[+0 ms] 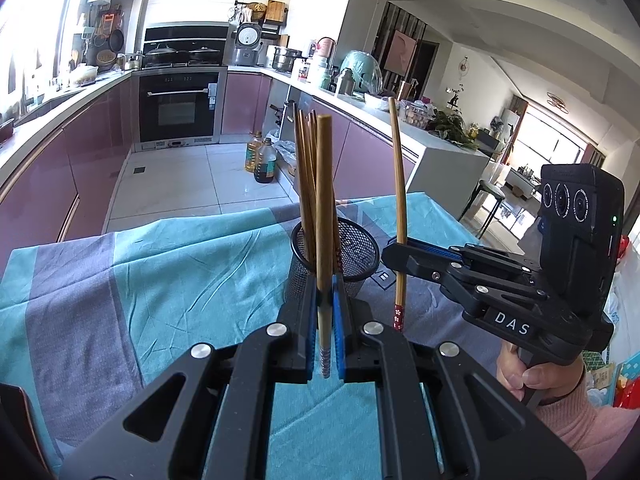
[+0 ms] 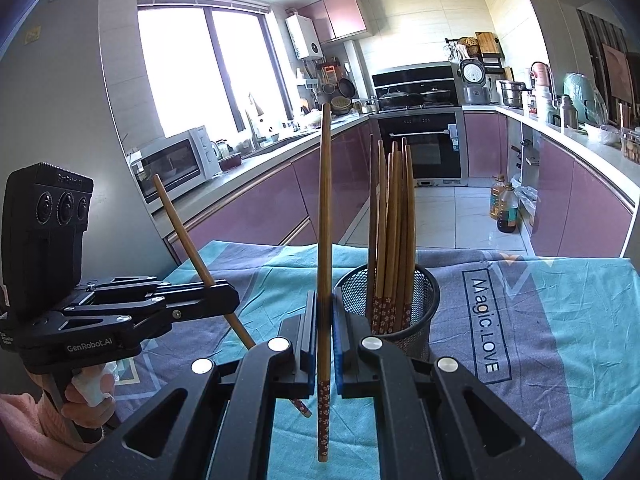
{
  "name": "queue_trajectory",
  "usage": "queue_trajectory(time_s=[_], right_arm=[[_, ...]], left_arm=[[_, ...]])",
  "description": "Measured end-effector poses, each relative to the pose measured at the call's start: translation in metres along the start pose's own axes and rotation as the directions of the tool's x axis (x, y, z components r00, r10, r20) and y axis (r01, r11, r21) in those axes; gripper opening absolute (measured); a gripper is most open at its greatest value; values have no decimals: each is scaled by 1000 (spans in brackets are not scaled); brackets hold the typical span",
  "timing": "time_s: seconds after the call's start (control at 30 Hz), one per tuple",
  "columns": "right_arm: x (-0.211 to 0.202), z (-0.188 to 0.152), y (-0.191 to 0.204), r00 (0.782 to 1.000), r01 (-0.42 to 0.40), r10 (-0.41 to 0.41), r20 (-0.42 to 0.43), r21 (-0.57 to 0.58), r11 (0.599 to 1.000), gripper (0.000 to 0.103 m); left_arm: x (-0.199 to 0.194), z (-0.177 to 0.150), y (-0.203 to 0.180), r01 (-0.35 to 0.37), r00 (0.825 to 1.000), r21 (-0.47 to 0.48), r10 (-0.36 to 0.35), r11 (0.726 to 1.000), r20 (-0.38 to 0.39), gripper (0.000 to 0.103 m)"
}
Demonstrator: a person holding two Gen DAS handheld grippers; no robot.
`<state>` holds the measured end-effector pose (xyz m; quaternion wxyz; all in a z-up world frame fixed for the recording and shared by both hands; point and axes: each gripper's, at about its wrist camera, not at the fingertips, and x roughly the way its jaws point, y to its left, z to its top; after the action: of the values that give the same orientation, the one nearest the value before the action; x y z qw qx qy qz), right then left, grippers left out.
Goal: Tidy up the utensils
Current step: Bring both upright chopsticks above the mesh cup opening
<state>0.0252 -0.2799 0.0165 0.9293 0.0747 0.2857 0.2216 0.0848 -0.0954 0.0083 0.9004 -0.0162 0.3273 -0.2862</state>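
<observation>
A black mesh cup [image 2: 404, 320] stands on the teal and grey cloth [image 2: 560, 320] and holds several bamboo chopsticks [image 2: 394, 216] upright. My right gripper [image 2: 325, 296] is shut on one chopstick [image 2: 325, 200], upright, its flowered end hanging below the fingers, just left of the cup. My left gripper [image 1: 324, 284] is shut on another chopstick [image 1: 323, 200], upright in front of the cup [image 1: 356, 248]. In the left wrist view the right gripper [image 1: 394, 254] and its chopstick [image 1: 399, 184] stand right of the cup. In the right wrist view the left gripper [image 2: 226, 294] holds its chopstick [image 2: 186, 232] tilted.
The table's far edge gives onto a tiled kitchen floor with oil bottles [image 1: 262, 158]. Purple cabinets and an oven [image 1: 178, 104] lie beyond. A person's hand [image 1: 532, 372] in a pink sleeve grips the right handle. A stool [image 1: 490, 196] stands off the table's right corner.
</observation>
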Motion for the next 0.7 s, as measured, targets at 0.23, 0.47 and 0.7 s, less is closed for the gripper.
queue_trajectory(time_s=[0.23, 0.47, 0.7], right_arm=[[1, 3, 0, 1000, 2, -2, 4, -2, 1000, 6], [1, 7, 0, 1000, 4, -3, 14, -7, 1000, 6], [-1, 10, -1, 1000, 5, -5, 22, -12, 1000, 6]], left_arm=[[0, 3, -1, 0, 1000, 7, 0, 1000, 5, 8], [-3, 8, -5, 0, 1000, 20, -1, 1000, 16, 8], [-6, 11, -7, 1, 1000, 30, -2, 1000, 25, 8]])
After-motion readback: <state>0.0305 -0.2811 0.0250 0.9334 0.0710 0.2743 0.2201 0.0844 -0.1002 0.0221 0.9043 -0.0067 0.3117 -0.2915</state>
